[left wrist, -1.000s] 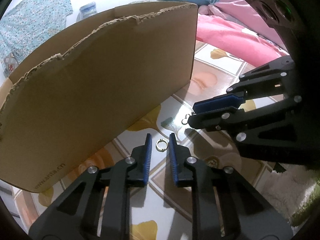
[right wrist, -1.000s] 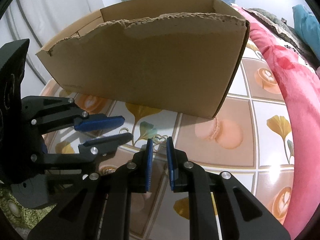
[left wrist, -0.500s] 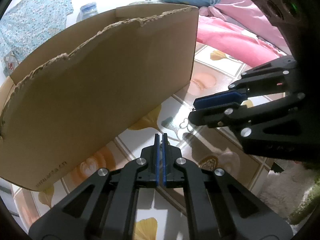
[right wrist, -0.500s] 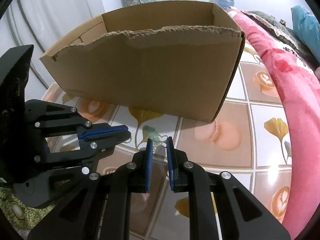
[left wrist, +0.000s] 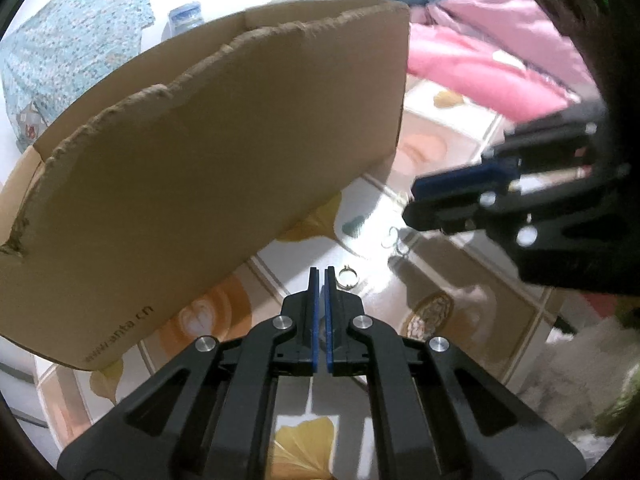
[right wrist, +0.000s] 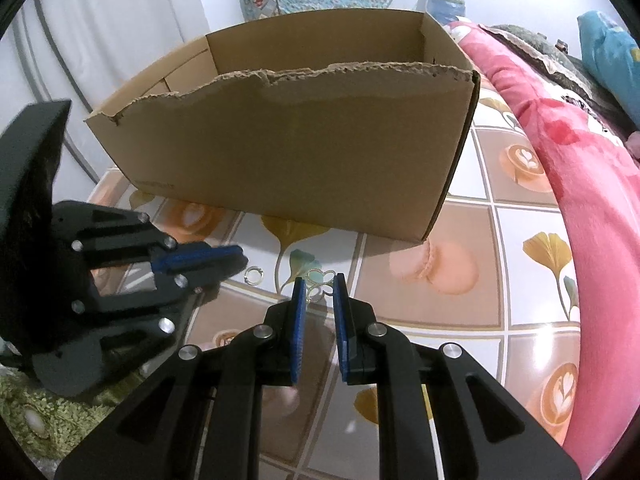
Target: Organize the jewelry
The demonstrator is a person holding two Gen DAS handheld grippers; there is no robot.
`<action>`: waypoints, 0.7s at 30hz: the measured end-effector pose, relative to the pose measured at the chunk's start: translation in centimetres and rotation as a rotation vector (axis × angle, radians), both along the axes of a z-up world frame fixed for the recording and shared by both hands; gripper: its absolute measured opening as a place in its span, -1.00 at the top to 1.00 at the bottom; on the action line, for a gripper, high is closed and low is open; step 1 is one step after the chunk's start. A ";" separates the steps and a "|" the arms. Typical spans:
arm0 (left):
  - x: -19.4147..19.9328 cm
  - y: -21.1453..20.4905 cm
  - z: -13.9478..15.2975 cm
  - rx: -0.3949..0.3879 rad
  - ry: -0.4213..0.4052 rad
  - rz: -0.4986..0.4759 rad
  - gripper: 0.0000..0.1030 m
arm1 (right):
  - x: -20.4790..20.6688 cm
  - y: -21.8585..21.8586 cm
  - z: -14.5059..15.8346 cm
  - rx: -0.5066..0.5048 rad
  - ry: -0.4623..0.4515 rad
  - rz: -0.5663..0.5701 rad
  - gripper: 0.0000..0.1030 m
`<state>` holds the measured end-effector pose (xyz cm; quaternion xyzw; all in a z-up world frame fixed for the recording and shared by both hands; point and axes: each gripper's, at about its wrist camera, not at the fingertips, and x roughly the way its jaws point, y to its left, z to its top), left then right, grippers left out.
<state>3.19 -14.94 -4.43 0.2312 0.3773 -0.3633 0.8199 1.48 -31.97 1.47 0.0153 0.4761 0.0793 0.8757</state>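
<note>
Patterned tiles lie under both tongs. Left tongs [left wrist: 319, 276] are pinched shut on nothing; the ring [left wrist: 346, 277] sits just right of their tips. Right tongs [right wrist: 319, 289] hold the clover charm [right wrist: 319, 283] narrowly. Reopen, straddle the ring, then lift toward the cardboard box [right wrist: 304, 152].

- A white wall [right wrist: 132, 32] fills the upper left of the right wrist view, with a grey cable [right wrist: 60, 92] curving down it.
- The bench [right wrist: 516, 216] carries a glossy tiled cloth printed with ginkgo leaves, macarons and latte cups.
- A pink blanket [right wrist: 592, 184] runs down the right edge.
- Blue patterned fabric [left wrist: 76, 56] hangs at upper left of the left wrist view.
</note>
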 end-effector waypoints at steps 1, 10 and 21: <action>-0.2 -0.2 0.0 0.005 -0.004 -0.009 0.97 | 0.0 0.0 0.0 0.000 0.000 0.000 0.73; -1.6 -1.2 0.1 0.026 -0.006 -0.058 0.96 | 0.0 -0.3 -0.1 0.013 0.000 -0.009 0.73; -1.4 -0.8 0.6 0.019 -0.049 -0.095 0.40 | 0.0 -0.6 -0.1 0.032 0.001 0.000 0.73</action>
